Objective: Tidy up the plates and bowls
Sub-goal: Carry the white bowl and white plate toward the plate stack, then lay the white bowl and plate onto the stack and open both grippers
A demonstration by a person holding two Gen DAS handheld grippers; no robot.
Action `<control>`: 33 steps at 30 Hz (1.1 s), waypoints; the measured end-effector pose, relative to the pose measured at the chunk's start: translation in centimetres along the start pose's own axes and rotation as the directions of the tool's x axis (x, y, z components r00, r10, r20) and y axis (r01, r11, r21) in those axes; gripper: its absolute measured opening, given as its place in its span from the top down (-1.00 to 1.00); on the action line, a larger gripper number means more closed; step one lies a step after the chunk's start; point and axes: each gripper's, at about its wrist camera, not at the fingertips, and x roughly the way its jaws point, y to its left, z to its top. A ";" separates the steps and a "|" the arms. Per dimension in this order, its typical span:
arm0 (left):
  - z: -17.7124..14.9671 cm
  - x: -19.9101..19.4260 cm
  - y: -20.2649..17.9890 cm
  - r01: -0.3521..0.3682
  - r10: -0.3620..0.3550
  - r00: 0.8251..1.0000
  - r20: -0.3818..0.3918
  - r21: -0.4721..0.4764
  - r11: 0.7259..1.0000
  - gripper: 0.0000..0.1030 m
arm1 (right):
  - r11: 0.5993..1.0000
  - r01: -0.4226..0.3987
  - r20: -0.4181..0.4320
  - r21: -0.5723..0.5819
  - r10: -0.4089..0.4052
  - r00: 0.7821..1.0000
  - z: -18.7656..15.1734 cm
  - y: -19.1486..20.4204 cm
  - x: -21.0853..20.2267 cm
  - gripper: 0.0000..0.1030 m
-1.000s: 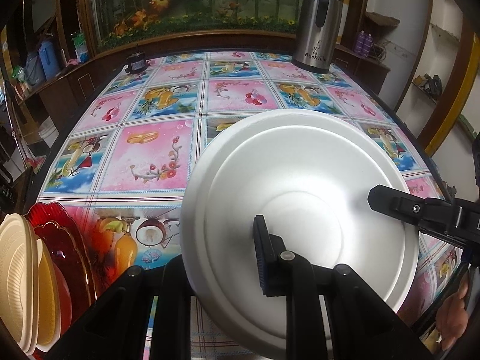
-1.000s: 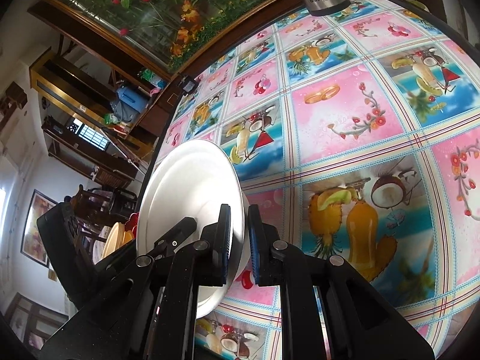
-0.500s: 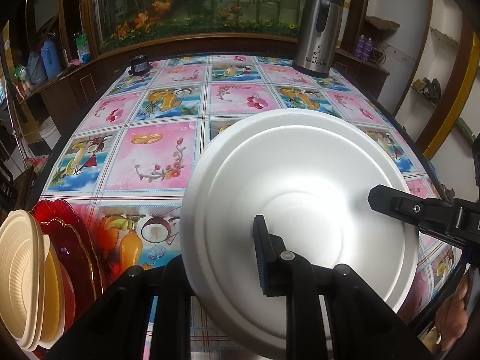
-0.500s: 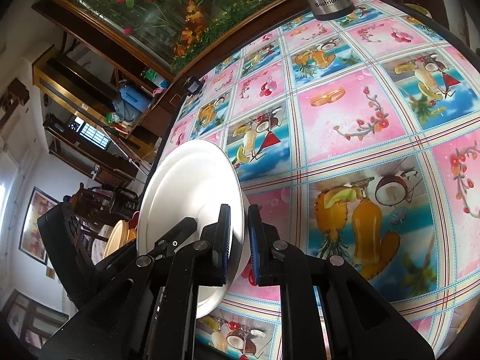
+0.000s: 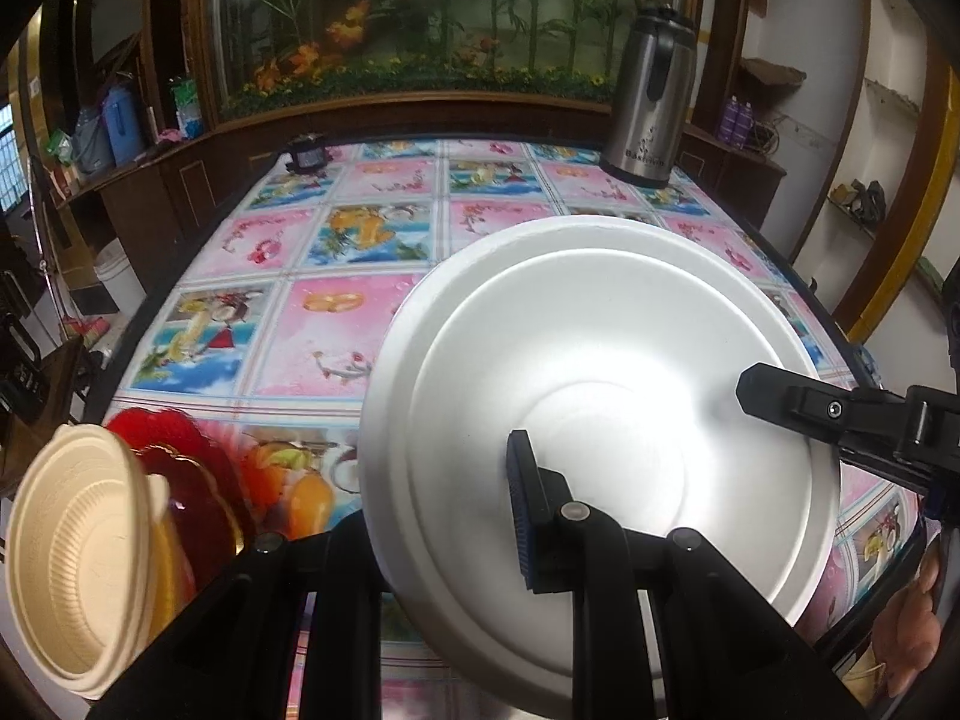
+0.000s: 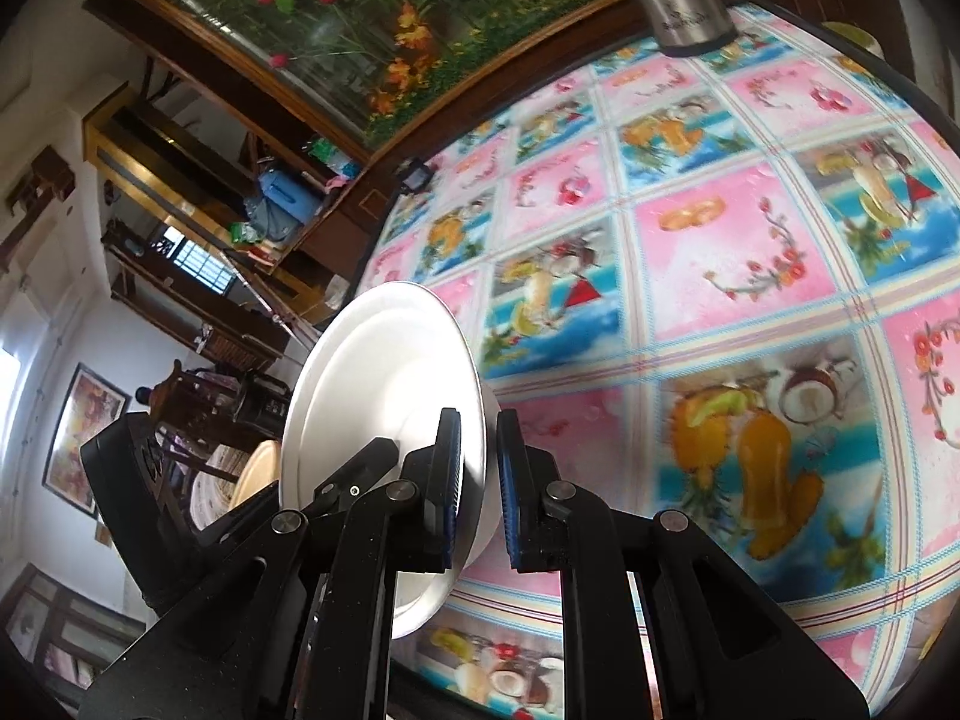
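A dark wooden cabinet (image 5: 180,192) runs along the far edge of the table with the pink-and-blue patterned oilcloth (image 5: 336,324), backed by a wood-framed floral panel (image 5: 456,18), with white walls (image 5: 822,96).

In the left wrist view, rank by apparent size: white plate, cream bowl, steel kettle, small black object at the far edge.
1. White plate, though it sits nearest the camera, which inflates it.
2. Cream bowl, also close.
3. Steel kettle, far away, so its true size is unsure.
4. Small black object, smallest.

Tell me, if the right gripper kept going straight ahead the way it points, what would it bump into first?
Probably the flowery tablecloth; beyond the white plate that the right gripper clamps, nothing else seems to stand in line.
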 end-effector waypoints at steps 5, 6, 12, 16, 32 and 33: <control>0.2 -2.9 2.6 -0.050 0.051 0.998 0.044 -0.019 0.999 0.62 | 0.997 -0.051 -0.006 -0.063 0.051 0.999 0.5 3.6 0.7 0.77; 0.3 -3.7 3.5 -0.067 0.068 0.996 0.050 -0.024 0.997 0.62 | 0.995 -0.066 -0.015 -0.075 0.065 0.998 0.7 4.5 1.1 0.77; 0.3 -7.8 8.8 -0.192 0.196 0.979 0.064 -0.067 0.979 0.62 | 0.973 -0.170 -0.097 -0.154 0.157 0.983 0.5 10.7 4.5 0.77; -0.3 -9.9 12.9 -0.259 0.265 0.963 0.041 -0.107 0.960 0.62 | 0.950 -0.231 -0.169 -0.208 0.198 0.966 -0.6 15.1 7.3 0.77; -4.5 -6.7 19.1 -0.292 0.270 0.953 -0.139 -0.174 0.941 0.61 | 0.943 -0.227 -0.353 -0.241 0.133 0.926 -5.6 18.5 16.4 0.77; -4.6 -6.5 19.1 -0.288 0.265 0.954 -0.142 -0.177 0.941 0.61 | 0.944 -0.223 -0.355 -0.245 0.127 0.926 -5.8 18.5 16.6 0.77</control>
